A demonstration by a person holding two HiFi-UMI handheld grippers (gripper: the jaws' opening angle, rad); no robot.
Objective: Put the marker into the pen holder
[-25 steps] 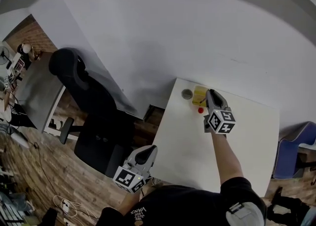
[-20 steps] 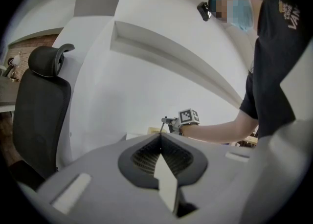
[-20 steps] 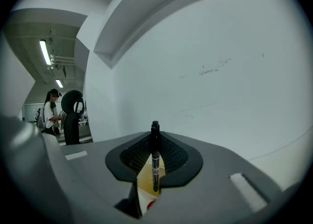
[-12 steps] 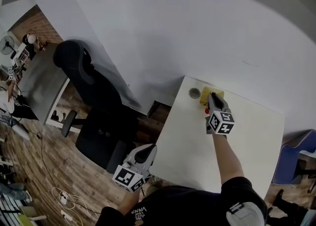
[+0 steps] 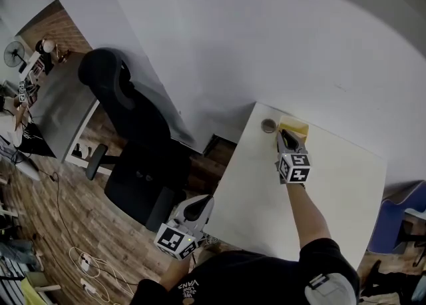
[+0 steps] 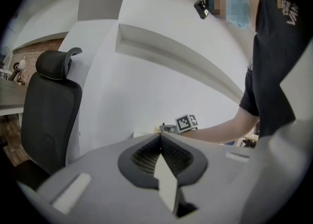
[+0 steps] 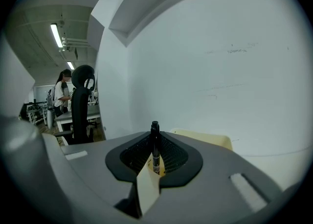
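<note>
My right gripper [image 5: 285,135] reaches over the far side of the white table [image 5: 339,184], its tips right at the yellow pen holder [image 5: 294,126]. In the right gripper view a black marker [image 7: 155,145] stands upright between the jaws, which are shut on it, and the pale yellow holder [image 7: 208,139] shows just beyond them. My left gripper [image 5: 197,209] hangs off the table's near left edge; its jaws [image 6: 160,138] meet with nothing between them. The right gripper's marker cube [image 6: 187,122] shows in the left gripper view.
A small grey round object [image 5: 268,126] sits on the table just left of the holder. A black office chair [image 5: 126,130] stands left of the table, a blue chair [image 5: 407,220] at its right. The white wall is close behind the holder. A person [image 7: 62,93] stands far off.
My right gripper has moved forward with the marker up to the yellow holder. The small red thing seen beside the gripper before is hidden now. The left gripper has stayed put.
</note>
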